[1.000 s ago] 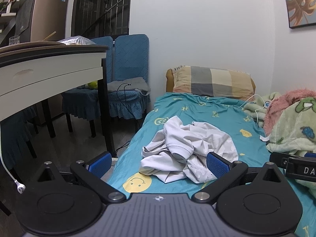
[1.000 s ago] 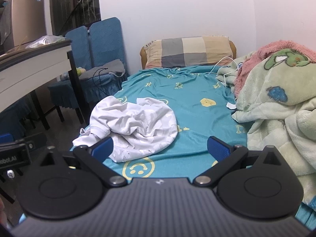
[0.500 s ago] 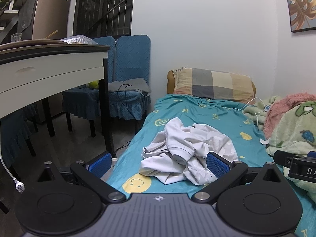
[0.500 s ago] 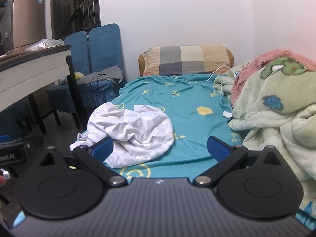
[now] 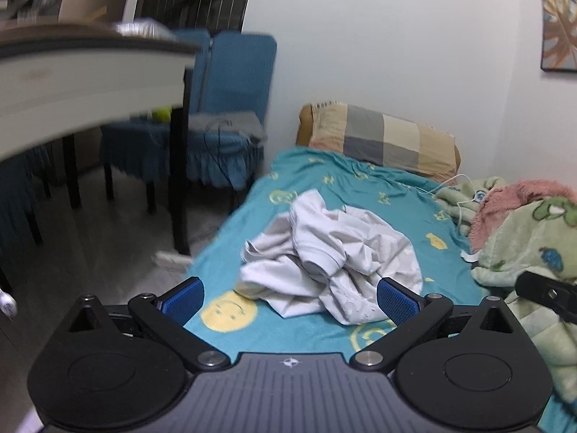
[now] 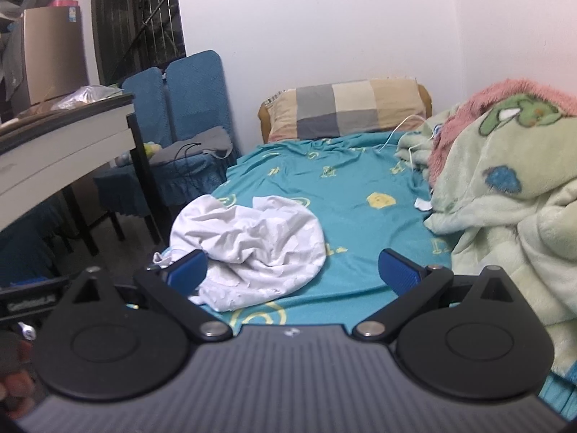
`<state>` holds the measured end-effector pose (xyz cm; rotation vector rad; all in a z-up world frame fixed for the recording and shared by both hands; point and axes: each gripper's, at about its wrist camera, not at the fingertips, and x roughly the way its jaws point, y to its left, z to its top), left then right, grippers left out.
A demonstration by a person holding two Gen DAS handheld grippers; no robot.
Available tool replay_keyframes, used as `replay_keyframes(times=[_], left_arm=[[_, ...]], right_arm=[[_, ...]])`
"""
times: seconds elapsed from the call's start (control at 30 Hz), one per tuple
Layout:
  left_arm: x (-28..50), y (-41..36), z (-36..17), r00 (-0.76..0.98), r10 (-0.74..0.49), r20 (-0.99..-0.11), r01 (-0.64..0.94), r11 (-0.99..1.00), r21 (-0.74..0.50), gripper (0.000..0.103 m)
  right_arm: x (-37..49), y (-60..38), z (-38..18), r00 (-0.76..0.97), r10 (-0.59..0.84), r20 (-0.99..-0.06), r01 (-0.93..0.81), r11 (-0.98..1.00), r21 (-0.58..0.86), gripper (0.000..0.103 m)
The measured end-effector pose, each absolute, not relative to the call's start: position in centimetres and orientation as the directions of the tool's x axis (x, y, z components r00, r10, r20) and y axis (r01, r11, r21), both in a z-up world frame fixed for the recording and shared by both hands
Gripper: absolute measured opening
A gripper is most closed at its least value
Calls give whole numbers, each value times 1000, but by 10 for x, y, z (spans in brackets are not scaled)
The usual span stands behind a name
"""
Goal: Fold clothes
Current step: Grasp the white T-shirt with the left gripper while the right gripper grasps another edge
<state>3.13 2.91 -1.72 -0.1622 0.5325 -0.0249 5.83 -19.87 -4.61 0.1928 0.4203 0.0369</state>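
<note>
A crumpled white shirt (image 5: 330,252) lies on the bed (image 6: 360,180). Left gripper (image 5: 288,297) and right gripper (image 6: 294,269) are both spread, empty, with the shirt apparently untouched at twelve o'clock and eleven o'clock.

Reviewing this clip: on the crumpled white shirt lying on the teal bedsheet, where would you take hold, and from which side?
Probably the ribbed cuff or hem fold standing up at the middle of the crumpled white shirt. It is the one raised, clearly edged ridge; the rest lies in soft folds on the teal bedsheet. Come from the foot of the bed, where the open left gripper already faces it.
</note>
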Motion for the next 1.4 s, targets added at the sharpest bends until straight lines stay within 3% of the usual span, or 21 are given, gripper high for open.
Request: replay_keyframes(times=[0.37,0.47,0.63,0.73,0.83,0.87,1.03,1.2,1.4], left_arm=[[184,77,-48,770,-108,-629,-227,875,-428,100],[228,95,-69,751,-69,-657,-305,846,-437,96],[274,111,-108,708,-88,-701,-347,821,-453,84],[289,113,-123,693,-136,-708,-324,819,-474,62],[287,111,-127,716,-160,-679,-297,811,-504,34],[286,109,-124,733,-156,-663,-276,822,-498,16],[258,89,-78,834,-195,-516,-99,867,-488,11],[203,51,-12,864,-351,-361,176,883,-436,9],[125,11,32,814,-506,-285,412,849,-332,9]], right_arm=[[64,-219,-52,887,97,-451,50,952,302,103],[77,-228,-61,872,112,-476,68,936,346,103],[104,-245,-80,861,156,-484,86,893,442,98],[120,-248,-90,858,151,-491,102,887,450,89],[128,-251,-98,850,172,-499,102,874,475,76],[129,-251,-100,848,174,-500,103,872,478,73],[127,-249,-96,866,173,-469,80,878,472,68],[114,-244,-80,899,185,-397,15,892,451,68],[94,-236,-60,920,227,-319,-73,900,429,65]])
